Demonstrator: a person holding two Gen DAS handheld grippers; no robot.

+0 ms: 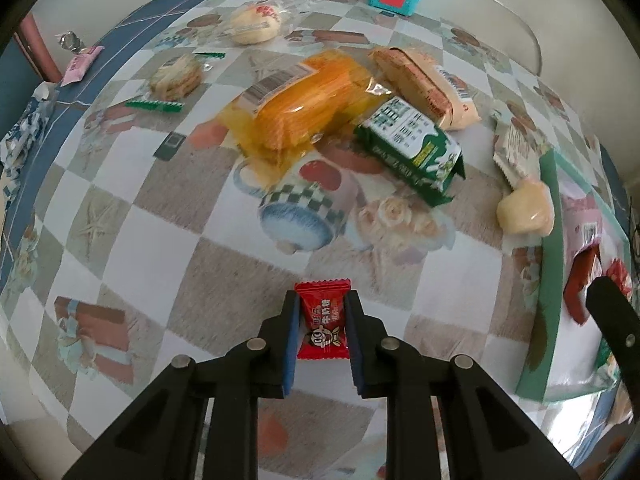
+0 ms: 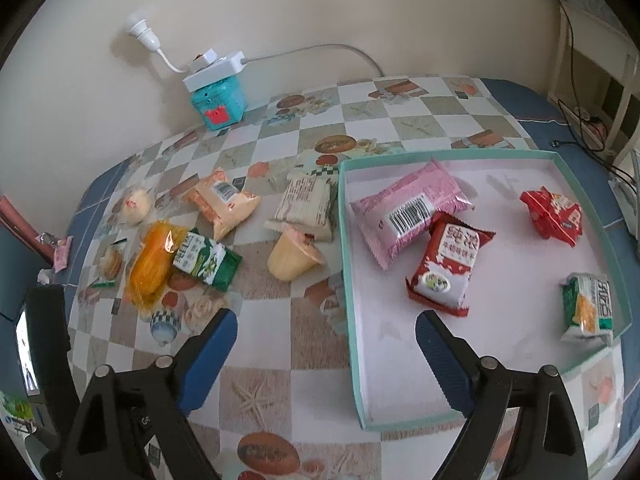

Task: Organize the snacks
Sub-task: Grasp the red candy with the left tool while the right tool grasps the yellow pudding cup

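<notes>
Setting: checkered oilcloth with printed teapots, roses and starfish is covering the bench (image 2: 280,360), which is standing against a cream wall.

Left tongs: the left tongs (image 1: 322,322) are clenching a small red candy (image 1: 322,320) between the blue pads, above the cloth and well apart from the snack pile.

Right tongs: the right tongs (image 2: 326,344) are hanging released, jaws wide, over the near left edge of the teal tray (image 2: 345,264).

Tray: it is already holding a pink packet (image 2: 408,216), a red-and-white packet (image 2: 444,264), a crumpled red packet (image 2: 554,216) and a green-and-white packet (image 2: 586,306).

Still loose: an orange packet (image 1: 312,100), a green packet (image 1: 412,148), a beige packet (image 1: 428,84) and a jelly cup (image 1: 524,210) are lying on the cloth beside the tray.

Step in hand: judging by the grip, the candy is travelling to the tray. Doing it well likely means carrying it clear over the rim, lowering onto a bare patch of the floor, then opening.

Risk: the wrapper looks thin and slippery, so it could twist out.

Writing: Chinese characters and a cartoon face are showing on the candy; barcodes are showing on the pink and orange packets; no brand is reading clearly.
</notes>
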